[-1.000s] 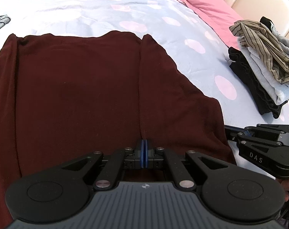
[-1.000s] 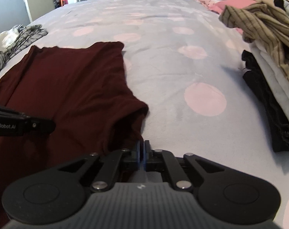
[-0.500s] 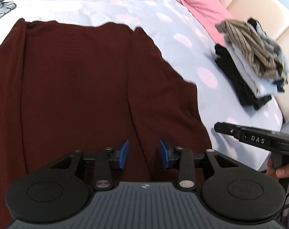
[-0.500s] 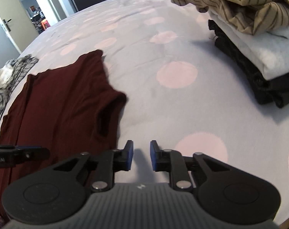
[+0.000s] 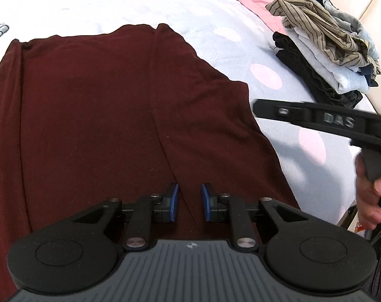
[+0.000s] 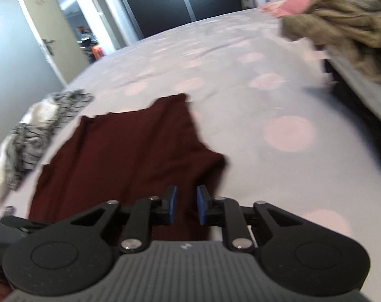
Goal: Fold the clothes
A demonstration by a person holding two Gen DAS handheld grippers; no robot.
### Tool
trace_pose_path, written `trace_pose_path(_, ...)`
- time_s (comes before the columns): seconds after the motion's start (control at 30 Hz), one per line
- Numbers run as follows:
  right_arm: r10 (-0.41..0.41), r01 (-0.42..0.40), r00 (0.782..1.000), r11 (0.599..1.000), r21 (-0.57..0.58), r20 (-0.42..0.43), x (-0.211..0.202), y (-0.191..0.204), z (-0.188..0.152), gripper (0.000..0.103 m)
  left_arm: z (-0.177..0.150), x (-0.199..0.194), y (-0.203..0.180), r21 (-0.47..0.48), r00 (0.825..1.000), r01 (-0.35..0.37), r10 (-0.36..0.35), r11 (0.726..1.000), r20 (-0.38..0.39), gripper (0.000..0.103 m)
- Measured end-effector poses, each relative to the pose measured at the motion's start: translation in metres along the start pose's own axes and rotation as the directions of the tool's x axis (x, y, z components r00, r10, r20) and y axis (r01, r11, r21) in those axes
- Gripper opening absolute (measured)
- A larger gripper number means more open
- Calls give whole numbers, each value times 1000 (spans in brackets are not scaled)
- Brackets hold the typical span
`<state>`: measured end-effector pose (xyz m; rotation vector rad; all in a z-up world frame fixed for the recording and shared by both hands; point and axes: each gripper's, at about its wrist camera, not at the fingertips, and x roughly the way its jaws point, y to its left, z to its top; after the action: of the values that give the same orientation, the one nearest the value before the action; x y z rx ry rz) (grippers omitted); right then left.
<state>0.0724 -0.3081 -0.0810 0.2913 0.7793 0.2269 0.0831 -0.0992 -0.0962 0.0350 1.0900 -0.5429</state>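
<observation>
The maroon garment (image 5: 94, 115) is matt knit cloth (finely ribbed), lying on smooth cotton-like bedding (image 5: 145, 2).

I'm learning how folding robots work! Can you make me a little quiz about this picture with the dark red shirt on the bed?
1. True or false: the left gripper is squeezing the dark red garment.
2. Which lies on top of the stack of clothes near the headboard? A) a striped olive shirt B) a towel C) a red sock
3. Fill in: the bedspread is pale with pink ____.

Key
1. False. Its blue pads stand apart above the cloth; the right gripper is open too.
2. A, the striped olive shirt.
3. Dots.
</observation>
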Motion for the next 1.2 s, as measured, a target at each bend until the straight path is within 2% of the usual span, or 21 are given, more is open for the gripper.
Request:
trace_pose_path(0.07, 16, -16, 1000, 1000, 0, -24, 11, 2, 2, 18, 0, 0, 0, 0, 1000, -3, 3, 1000, -1, 18)
trace_pose_path(0.17, -40, 41, 998, 999, 15, -54, 27, -5, 5, 17, -1, 0, 0, -7, 1000, 0, 0, 1000, -1, 18)
trace_pose_path(0.2, -63, 65, 996, 997, 29, -61, 29, -10, 6, 3, -1, 0, 1, -9, 1000, 0, 0, 1000, -1, 18)
trace_pose_path(0.23, -73, 76, 995, 996, 48, -65, 30, -15, 6, 0, -2, -1, 1, -9, 1000, 2, -2, 1000, 0, 18)
trace_pose_path(0.3, -93, 99, 993, 992, 85, -72, 32, -25, 7, 0, -3, -2, 2, -9, 1000, 5, -5, 1000, 3, 18)
trace_pose_path(0.37, -129, 133, 990, 987, 86, -57, 27, -25, 11, 9, -4, -3, 3, -7, 1000, 10, -10, 1000, 8, 18)
trace_pose_path(0.4, -149, 152, 988, 985, 82, -46, 24, -24, 13, 9, -4, -4, 4, -8, 1000, 14, -14, 1000, 12, 18)
trace_pose_path(0.5, -104, 104, 995, 988, 111, -6, 18, -25, 21, 9, -5, -6, 6, -13, 999, 33, -33, 999, 23, 18)
trace_pose_path(0.73, -33, 35, 999, 996, 77, -27, 46, -10, 35, 9, -4, -5, 8, -19, 998, 50, -50, 999, 24, 18)
trace_pose_path(0.77, -46, 48, 998, 996, 73, -40, 52, -9, 36, 9, -3, -6, 10, -23, 998, 55, -54, 998, 26, 18)
trace_pose_path(0.83, -130, 135, 989, 989, 66, -73, 62, -14, 34, 0, -2, -8, 14, -30, 998, 54, -54, 998, 31, 18)
trace_pose_path(0.87, -150, 156, 986, 985, 79, -79, 65, -18, 34, 0, -2, -8, 16, -32, 998, 52, -51, 998, 28, 18)
trace_pose_path(0.93, -156, 164, 985, 980, 114, -79, 68, -25, 34, 0, -2, -8, 21, -37, 999, 50, -49, 998, 20, 18)
trace_pose_path(1.1, -234, 235, 970, 972, 16, -68, 69, -10, 36, 0, -5, -12, 31, -49, 998, 63, -62, 997, 19, 18)
trace_pose_path(1.2, -215, 216, 974, 976, -6, -63, 57, -6, 37, 2, -8, -19, 33, -36, 998, 62, -61, 997, 20, 18)
